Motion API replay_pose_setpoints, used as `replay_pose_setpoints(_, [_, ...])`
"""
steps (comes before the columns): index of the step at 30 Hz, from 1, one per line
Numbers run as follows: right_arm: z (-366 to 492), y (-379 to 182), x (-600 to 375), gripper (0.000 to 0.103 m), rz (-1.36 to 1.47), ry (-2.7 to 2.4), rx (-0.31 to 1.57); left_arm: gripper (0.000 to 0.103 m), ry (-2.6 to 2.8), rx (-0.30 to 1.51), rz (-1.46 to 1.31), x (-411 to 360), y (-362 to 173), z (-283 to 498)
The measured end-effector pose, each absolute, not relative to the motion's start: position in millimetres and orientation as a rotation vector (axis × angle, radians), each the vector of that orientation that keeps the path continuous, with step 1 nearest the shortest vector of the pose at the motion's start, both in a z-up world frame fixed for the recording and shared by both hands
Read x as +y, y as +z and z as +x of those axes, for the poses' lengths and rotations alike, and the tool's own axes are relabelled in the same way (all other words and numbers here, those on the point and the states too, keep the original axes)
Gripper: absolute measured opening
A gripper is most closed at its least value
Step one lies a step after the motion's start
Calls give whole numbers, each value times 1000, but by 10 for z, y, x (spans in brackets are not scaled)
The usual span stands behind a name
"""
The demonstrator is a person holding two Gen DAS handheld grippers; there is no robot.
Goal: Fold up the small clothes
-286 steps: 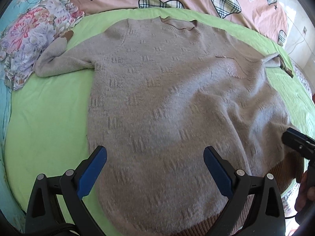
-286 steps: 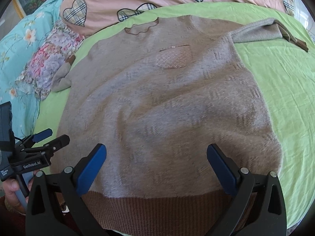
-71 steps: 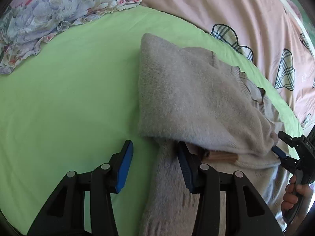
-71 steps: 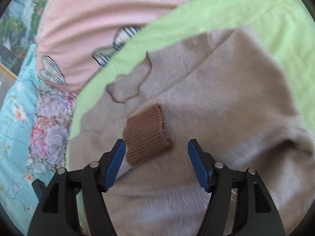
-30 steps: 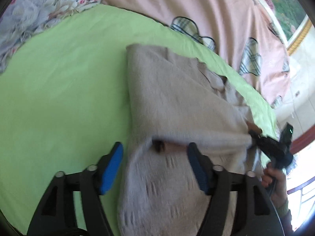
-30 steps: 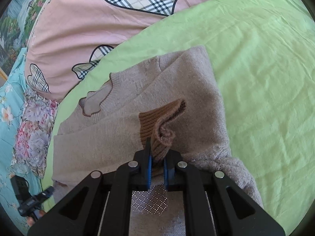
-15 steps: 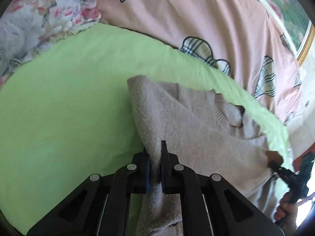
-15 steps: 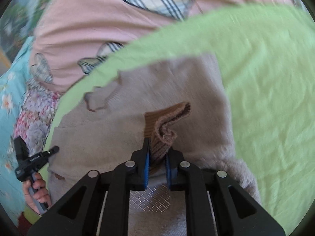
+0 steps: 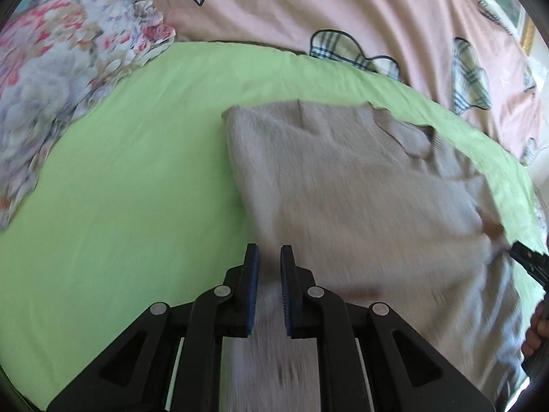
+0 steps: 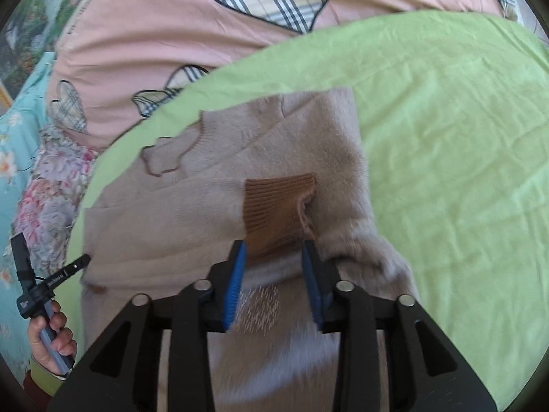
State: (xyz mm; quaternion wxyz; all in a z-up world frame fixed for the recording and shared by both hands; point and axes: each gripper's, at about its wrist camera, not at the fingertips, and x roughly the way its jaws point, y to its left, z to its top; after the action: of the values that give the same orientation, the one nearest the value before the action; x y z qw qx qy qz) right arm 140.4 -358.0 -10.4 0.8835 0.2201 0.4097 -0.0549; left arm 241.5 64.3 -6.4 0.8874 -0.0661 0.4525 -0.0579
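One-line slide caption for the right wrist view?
Right gripper, jaws opening, straddles the brown ribbed cuff laid on the folded beige sweater on a green sheet.

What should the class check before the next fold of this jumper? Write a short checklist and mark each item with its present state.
1. Both sleeves folded onto the jumper: ok.
2. Brown cuff lying flat: not ok, its end curls up.
3. Right gripper letting go of the cuff: ok, jaws opening.
4. Left gripper free of cloth: cannot tell, jaws nearly shut, blurred.
5. Green sheet smooth around the jumper: ok.
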Motion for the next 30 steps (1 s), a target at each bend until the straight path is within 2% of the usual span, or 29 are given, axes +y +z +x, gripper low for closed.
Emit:
replay_pose_setpoints(7, [837,33,-3456,43,495,-70,839,10,-178,985,-136,681,-24,1379])
replay_pose_setpoints(11, [489,47,-3311,55,499,-51,843,14,-205,1022,-127,693,-28,880])
replay_pose_setpoints(15, [181,29,-3200,56,506,-44,855,15,-238,1056,-143,701,-32,491])
replay_pose_setpoints(17, [38,21,-3162,56,508,-42,859,24,-254,1089,-165,711,-55,317])
replay_pose_setpoints(19, [-65,18,-3139,56,505,-44,861,50,-283,1142,-213,708,-111,206])
replay_pose_setpoints(20, [-123,23,-3125,56,503,-43,861,54,-295,1173,-233,697,-138,150])
replay_pose_setpoints(22, [-232,37,-3107,56,494,-44,861,69,-306,1236,-270,669,-214,48])
replay_pose_setpoints(24, [-328,59,-3091,56,482,-50,858,73,-322,1297,-326,634,-317,-36])
replay_pose_setpoints(30, [-524,92,-3082,56,479,-41,842,73,-349,1363,-551,587,-568,-11])
